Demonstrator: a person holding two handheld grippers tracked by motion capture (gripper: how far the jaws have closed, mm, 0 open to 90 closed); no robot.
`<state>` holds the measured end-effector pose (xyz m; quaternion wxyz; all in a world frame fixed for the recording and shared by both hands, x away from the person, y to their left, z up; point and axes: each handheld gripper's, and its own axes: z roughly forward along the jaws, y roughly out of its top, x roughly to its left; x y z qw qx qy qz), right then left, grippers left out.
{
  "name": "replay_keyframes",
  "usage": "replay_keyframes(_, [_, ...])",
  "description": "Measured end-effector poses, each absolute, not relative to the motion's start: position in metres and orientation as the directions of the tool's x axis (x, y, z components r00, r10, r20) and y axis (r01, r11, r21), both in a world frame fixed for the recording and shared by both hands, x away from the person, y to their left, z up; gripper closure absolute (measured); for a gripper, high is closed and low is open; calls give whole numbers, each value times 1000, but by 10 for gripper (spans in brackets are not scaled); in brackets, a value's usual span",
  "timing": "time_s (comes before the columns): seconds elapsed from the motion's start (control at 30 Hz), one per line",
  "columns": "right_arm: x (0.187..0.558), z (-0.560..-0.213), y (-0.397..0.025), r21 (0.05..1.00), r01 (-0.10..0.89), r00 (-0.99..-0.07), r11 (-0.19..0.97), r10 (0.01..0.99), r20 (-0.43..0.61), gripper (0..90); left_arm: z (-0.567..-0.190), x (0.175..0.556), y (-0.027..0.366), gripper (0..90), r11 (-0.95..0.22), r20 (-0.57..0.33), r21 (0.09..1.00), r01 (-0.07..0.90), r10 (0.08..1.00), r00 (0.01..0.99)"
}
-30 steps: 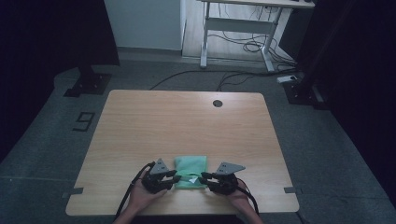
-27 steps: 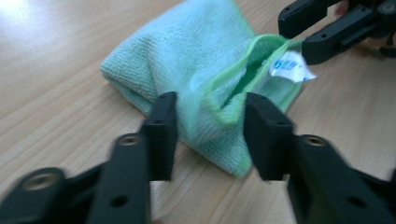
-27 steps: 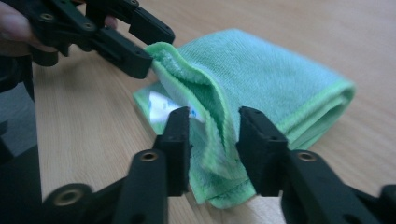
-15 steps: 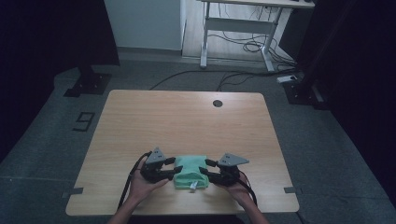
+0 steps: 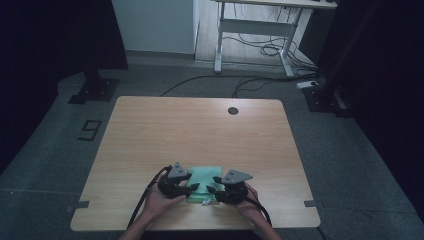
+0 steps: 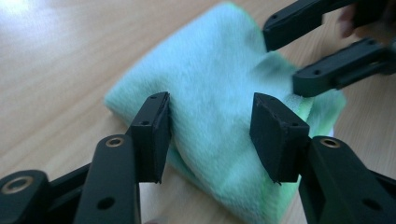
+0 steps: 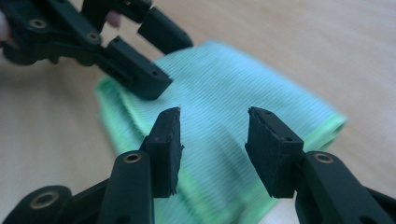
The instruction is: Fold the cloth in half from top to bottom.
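Nearest to me, at the front edge of the surface [image 5: 150,125], my two hands come in from below with a gripper in each. The left gripper [image 5: 192,187] and the right gripper [image 5: 212,186] face each other across the near part of a folded green cloth [image 5: 205,176], which lies flat on the wood just ahead of my hands, a little right of the surface's middle line.

In the left gripper view, my left gripper [image 6: 210,126] has its jaws spread apart with nothing between them but air; the cloth [image 6: 219,93] sits directly beyond and beneath the gap, a thick folded edge running under the jaws. In the right gripper view, the right gripper [image 7: 212,135] is likewise spread and empty, hanging over the cloth [image 7: 233,102] with its bright green hem toward the lower right. Each gripper view also catches the other gripper farther off, jaws apart too, over the opposite side of the cloth.

The relation that matters, as I judge it: the cloth lies between the two grippers, its sides running away from me toward the far edge, and both grippers are about equally near it (neither has an advantage). Each would need to drop and close on its own near corner or edge. Whether the jaws touch the fabric yet I cannot tell.

Farther out the surface is bare wood up to a small dark round grommet [image 5: 232,110] near the far edge. Beyond that lie grey floor, loose cables [image 5: 250,80] and a white desk frame [image 5: 255,35].
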<state>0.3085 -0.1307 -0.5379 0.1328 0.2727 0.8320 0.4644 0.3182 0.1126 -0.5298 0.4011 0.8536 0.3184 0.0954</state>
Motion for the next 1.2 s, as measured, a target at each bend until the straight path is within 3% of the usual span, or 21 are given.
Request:
replay_keyframes(0.3, [304,-550,-133,825,355,-817,440,575,45,541,-538,315,111,425,-484,-83,735,475,631,771])
replay_keyframes(0.53, [304,-539,-136,836,347,-819,425,571,50,539,-514,323,117,430,-432,-105,784,446,616,781])
replay_keyframes(0.77, [322,-520,-127,859,335,-798,387,601,41,548,-505,356,108,475,-416,-120,772,481,647,753])
replay_keyframes(1.2, [335,-545,-116,781,418,-765,464,644,28,465,-532,377,106,589,-473,-94,696,541,687,721])
